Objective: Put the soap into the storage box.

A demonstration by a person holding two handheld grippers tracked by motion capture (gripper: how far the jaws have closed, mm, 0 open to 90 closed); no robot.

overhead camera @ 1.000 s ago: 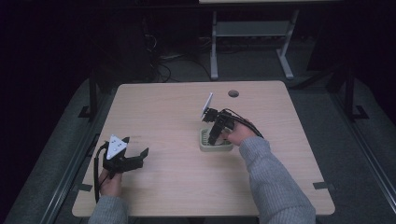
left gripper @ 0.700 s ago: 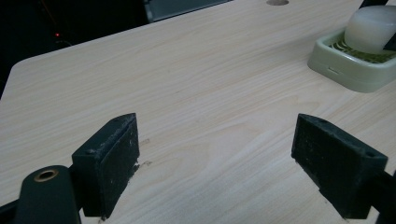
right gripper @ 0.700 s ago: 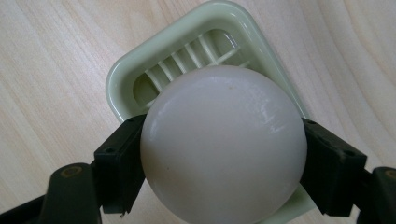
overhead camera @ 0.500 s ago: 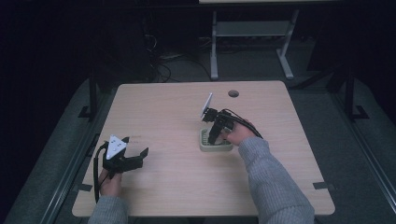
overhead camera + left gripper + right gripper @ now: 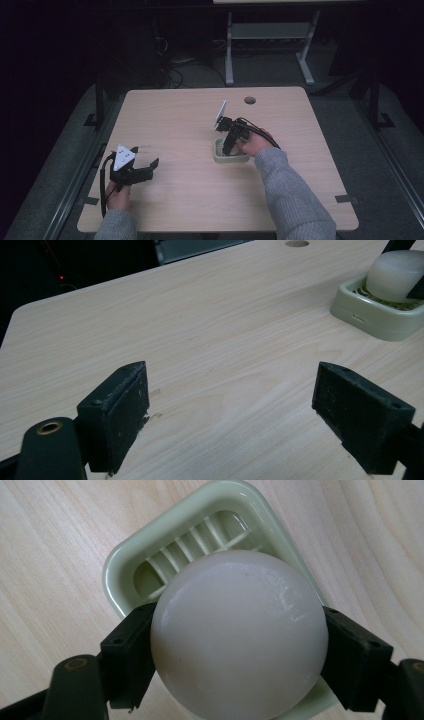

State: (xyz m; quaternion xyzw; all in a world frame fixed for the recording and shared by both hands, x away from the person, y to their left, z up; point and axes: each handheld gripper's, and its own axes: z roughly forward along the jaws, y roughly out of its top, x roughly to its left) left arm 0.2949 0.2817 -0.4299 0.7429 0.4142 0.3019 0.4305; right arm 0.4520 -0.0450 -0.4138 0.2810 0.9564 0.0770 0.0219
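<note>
Pale wood-grain laminate covers the table (image 5: 180, 125), which is set in a dark room. A white rounded bar of soap (image 5: 239, 632) is gripped between the two black jaws of the right gripper (image 5: 239, 650), one jaw pressed against each side of it. The soap is held directly over a pale green soap dish (image 5: 150, 560), whose slotted, ribbed floor is seen behind it in the right gripper view; whether the soap touches the ribs cannot be told. In the high view the dish (image 5: 220, 156) is placed on the right half of the table, a little forward of the centre, and the right gripper (image 5: 229, 145) is pointed steeply down into it, held by the person's right hand (image 5: 255, 144), with a grey knitted sleeve (image 5: 290, 195) reaching back to the near edge. From the left gripper view the soap (image 5: 395, 270) and the dish (image 5: 370, 312) are seen at the upper right, with the soap's lower face close to the dish's yellowish ribs.

The left gripper (image 5: 150, 167) is held low over the near left part of the table, well apart from the dish. Its jaws are spread wide and nothing is held between them; bare table is seen in the gap in the left gripper view (image 5: 230, 410). A round cable hole (image 5: 250, 100) is cut near the far edge. Beyond the table, a grey metal stand (image 5: 270, 40) and loose cables (image 5: 175, 70) are seen on the dark floor.
</note>
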